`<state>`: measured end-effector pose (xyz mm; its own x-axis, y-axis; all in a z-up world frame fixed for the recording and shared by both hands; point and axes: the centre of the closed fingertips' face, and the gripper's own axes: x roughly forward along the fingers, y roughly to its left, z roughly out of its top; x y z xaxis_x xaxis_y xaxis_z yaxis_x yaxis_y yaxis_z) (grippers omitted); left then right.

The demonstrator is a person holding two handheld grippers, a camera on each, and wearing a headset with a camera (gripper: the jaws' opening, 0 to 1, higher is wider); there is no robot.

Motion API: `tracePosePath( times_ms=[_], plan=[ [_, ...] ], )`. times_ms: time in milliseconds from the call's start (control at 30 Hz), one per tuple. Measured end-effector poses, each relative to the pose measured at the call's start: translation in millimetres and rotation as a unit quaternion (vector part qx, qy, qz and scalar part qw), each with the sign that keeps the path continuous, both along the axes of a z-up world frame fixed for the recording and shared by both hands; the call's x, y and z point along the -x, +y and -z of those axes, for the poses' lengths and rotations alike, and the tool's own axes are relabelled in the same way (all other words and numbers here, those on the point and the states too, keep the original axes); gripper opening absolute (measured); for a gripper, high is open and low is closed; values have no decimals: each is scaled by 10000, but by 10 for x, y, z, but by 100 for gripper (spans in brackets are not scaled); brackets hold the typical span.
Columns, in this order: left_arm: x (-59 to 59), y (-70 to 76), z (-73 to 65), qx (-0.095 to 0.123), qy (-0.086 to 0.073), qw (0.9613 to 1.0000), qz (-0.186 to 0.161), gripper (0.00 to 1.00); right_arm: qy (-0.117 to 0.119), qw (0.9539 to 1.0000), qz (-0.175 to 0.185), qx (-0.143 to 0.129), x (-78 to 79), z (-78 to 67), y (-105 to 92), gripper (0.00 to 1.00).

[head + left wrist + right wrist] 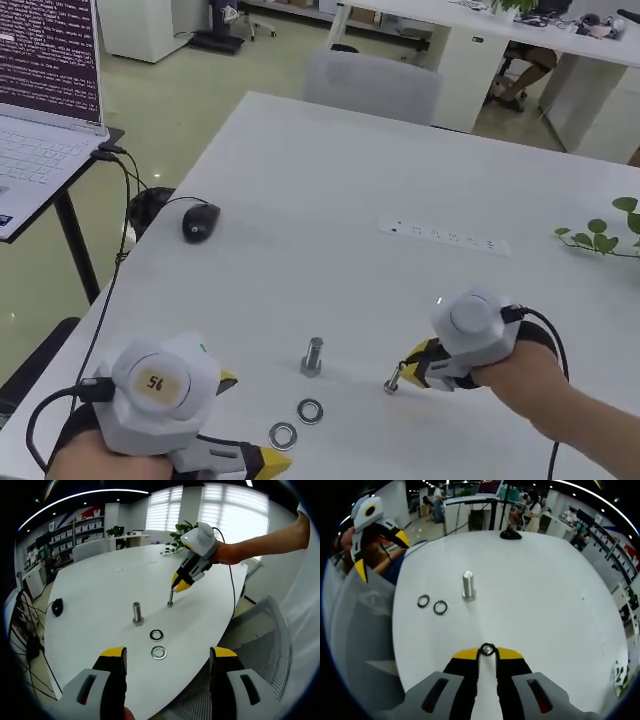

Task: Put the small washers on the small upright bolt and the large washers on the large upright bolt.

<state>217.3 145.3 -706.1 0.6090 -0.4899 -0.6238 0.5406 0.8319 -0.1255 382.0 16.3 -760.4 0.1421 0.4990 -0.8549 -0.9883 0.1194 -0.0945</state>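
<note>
The large bolt [312, 357] stands upright in bright steel, with the thinner small bolt [392, 381] just to its right. One large washer [310, 410] and a second large washer [283, 436] lie flat, apart, close to the near edge of the white table [330, 200]. The right gripper [179, 585] is closed on a small washer [487, 650] (a dark ring at its tips) just above the small bolt. The left gripper [168, 652] gapes wide and empty over the near edge. Beyond the bolts the table is open, with a mouse [200, 222] far left.

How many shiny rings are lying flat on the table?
2. The far washer lies in front of the large bolt; the near washer just lower-left of it. Others may hide behind the right gripper.
</note>
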Motion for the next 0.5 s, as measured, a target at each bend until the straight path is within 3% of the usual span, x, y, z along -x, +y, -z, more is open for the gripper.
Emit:
tracePosePath(
  times_ms=[500],
  plan=[
    [-3, -3, 11, 0, 18, 10000, 11, 67, 69, 9995, -80, 307, -7, 105, 4, 14]
  ],
)
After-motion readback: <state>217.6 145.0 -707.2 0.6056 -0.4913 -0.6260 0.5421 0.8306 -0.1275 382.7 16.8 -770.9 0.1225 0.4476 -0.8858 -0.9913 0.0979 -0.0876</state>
